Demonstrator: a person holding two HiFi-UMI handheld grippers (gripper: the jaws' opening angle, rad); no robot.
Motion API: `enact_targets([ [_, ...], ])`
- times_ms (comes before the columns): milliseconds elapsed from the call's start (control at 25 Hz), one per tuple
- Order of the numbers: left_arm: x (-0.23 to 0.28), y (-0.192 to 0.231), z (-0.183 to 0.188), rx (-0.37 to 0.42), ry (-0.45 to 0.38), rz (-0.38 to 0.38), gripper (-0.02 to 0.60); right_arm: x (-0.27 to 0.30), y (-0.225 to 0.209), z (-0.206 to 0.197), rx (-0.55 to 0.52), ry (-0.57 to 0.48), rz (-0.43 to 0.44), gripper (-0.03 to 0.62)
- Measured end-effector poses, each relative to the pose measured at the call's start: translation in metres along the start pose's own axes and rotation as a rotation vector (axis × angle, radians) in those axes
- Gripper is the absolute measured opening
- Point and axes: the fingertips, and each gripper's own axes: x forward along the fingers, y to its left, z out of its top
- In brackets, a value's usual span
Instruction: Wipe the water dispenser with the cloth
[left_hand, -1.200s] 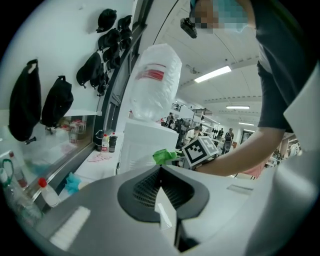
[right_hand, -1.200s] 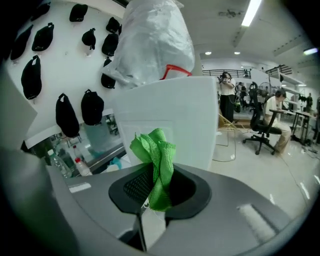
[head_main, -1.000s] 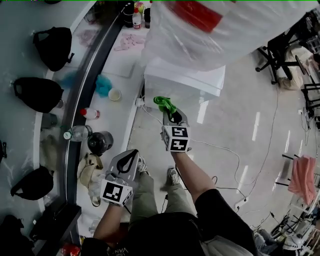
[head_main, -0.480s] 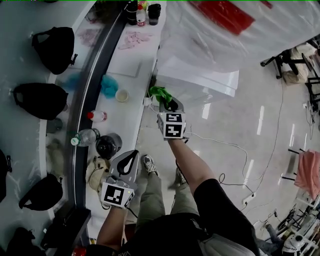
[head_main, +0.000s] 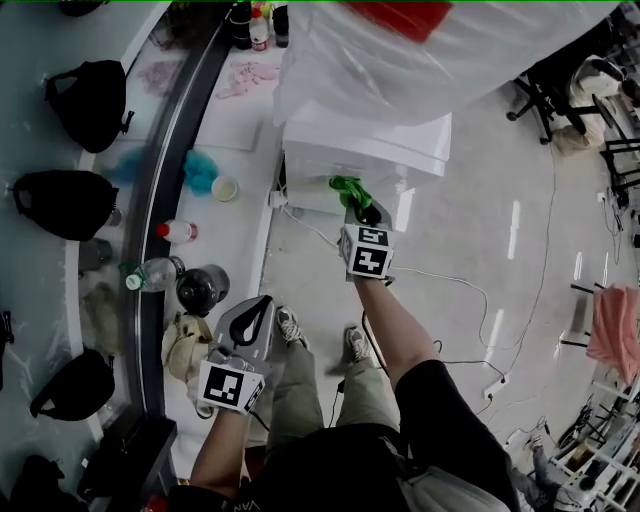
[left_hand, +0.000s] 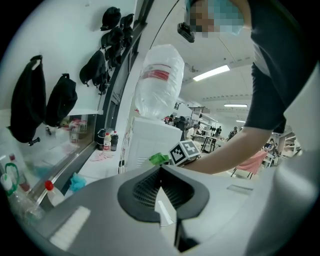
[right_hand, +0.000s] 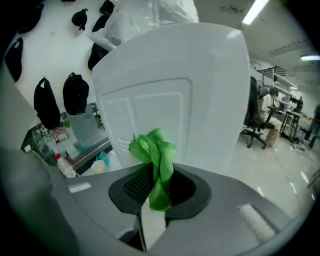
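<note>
Rightward along the water dispenser (head_main: 370, 150) the right gripper (head_main: 362, 212) has slid. Nearer, the left gripper (head_main: 256, 318) idles, jaws together, empty; right jaws pinch the green cloth (head_main: 349, 189) at the panel, bunched so short that bare plastic might scrape.

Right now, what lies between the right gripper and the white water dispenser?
Only the bunched green mesh cloth that the right gripper holds; nothing else stands before the white plastic water dispenser. The right gripper view shows this; contact can't be told.
</note>
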Motion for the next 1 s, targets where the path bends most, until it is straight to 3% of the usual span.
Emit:
enact_targets([
  [360, 0.012, -0.042, -0.001, 0.004, -0.004, -0.050, -0.002, -0.030, -0.084, -0.002, 0.045, -0.012, -0.118, 0.080],
  [600, 0.011, -0.050, -0.003, -0.001, -0.009, -0.060, -0.002, -0.047, -0.113, -0.008, 0.075, -0.005, -0.176, 0.080],
  [800, 0.010, -0.046, 0.000, -0.006, -0.023, -0.067, -0.002, -0.054, -0.091, -0.023, 0.032, 0.012, -0.126, 0.080],
  [1000, 0.006, -0.030, -0.004, -0.007, -0.013, -0.055, -0.002, -0.036, -0.025, -0.036, 0.008, 0.025, -0.012, 0.080],
])
